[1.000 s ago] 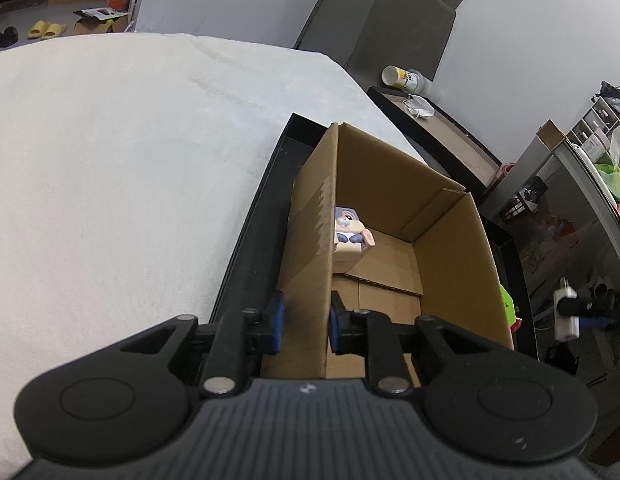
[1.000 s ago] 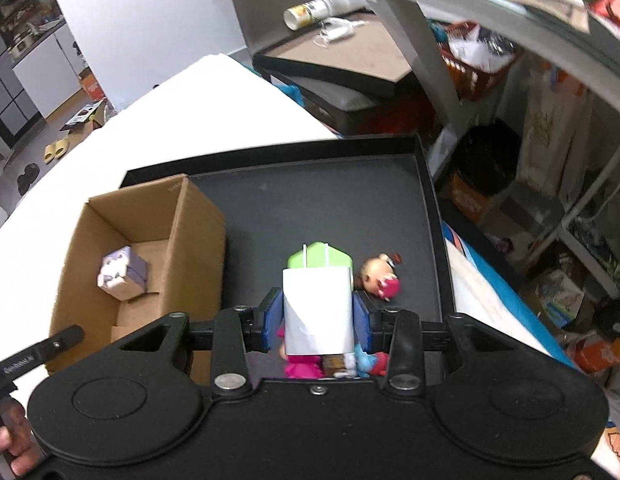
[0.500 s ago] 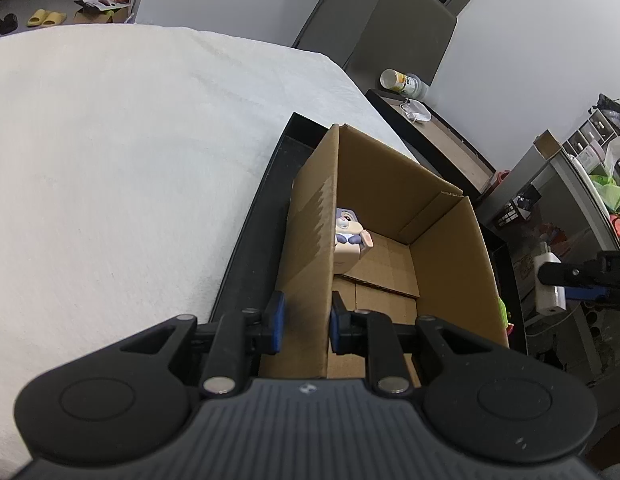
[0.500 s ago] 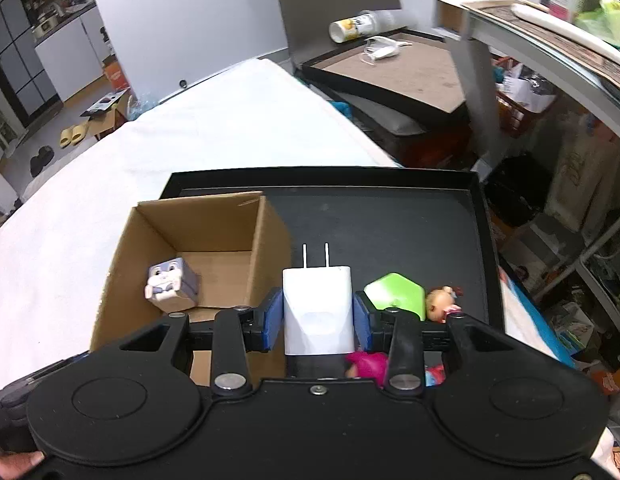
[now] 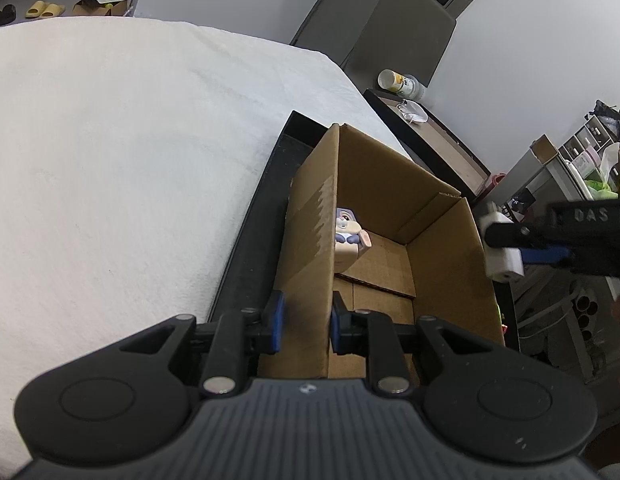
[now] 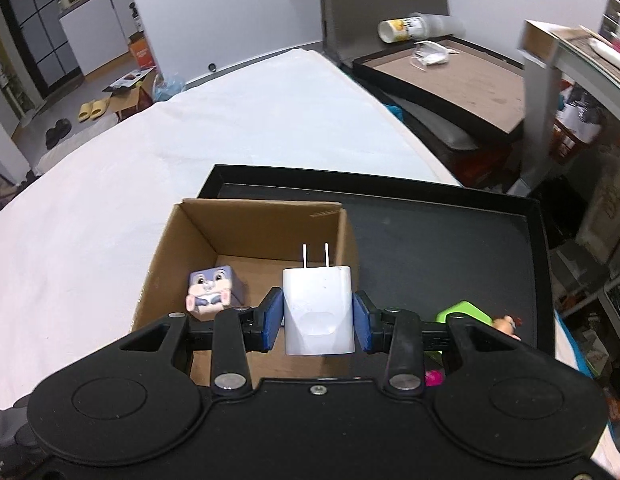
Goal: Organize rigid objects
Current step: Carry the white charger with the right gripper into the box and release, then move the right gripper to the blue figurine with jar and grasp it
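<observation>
An open cardboard box stands on a black tray. A purple bunny cube lies inside it. My left gripper is shut on the box's left wall. My right gripper is shut on a white plug charger, prongs pointing away, held above the box's right part. In the left wrist view the charger hangs over the box's right wall. A green block and a small doll lie on the tray to the right.
The tray sits on a white cloth-covered surface. A low side table with a tipped can stands behind. Cluttered shelves are at the right. A pink toy peeks from under the right gripper.
My right gripper has carried the charger up and left from over the tray's toys to above the box. The left gripper stays clamped on the box wall.
</observation>
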### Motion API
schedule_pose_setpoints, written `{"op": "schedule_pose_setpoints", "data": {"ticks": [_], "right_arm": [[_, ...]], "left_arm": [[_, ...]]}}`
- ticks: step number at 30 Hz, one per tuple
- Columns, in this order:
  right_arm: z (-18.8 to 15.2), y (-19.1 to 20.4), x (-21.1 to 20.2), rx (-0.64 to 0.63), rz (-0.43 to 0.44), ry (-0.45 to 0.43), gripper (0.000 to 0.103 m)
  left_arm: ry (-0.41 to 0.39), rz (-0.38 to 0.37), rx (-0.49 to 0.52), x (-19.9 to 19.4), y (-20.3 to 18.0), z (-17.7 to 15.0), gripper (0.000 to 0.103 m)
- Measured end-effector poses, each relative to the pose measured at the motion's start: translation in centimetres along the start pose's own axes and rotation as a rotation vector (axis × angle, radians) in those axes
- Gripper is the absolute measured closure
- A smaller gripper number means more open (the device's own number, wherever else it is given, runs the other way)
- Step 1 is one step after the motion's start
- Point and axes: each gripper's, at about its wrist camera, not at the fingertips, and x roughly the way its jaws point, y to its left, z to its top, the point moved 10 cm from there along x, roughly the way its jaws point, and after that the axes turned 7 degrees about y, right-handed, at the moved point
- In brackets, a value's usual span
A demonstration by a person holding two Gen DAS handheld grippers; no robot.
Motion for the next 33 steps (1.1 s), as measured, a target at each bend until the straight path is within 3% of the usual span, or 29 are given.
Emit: {"op": "schedule_pose_setpoints", "data": {"ticks": [11,13,16,33], "right_arm": [[2.0,2.7,1.6,-0.05,0.005,-0.001,0.065],[2.3,3.0,1.4,-0.057,0.002,-0.027,0.058],[2.4,3.0,0.8,-0.05,0.014,-0.039,0.057],[0.4,-2.2,-2.8,-0.016,-0.026,-0.038,0.057]], "left_arm": [[0.002,-0.017,-0.005,0.0,0.1,0.0,0.081],[0.002,-0.019,-0.008,0.1,0.2,0.1,0.081],[0.003,-0.03,-0.011,0.1,0.1,0.1,0.079],[-0.004,-0.011,-0.002,0.1,-0.1,0.1,0.08]]}}
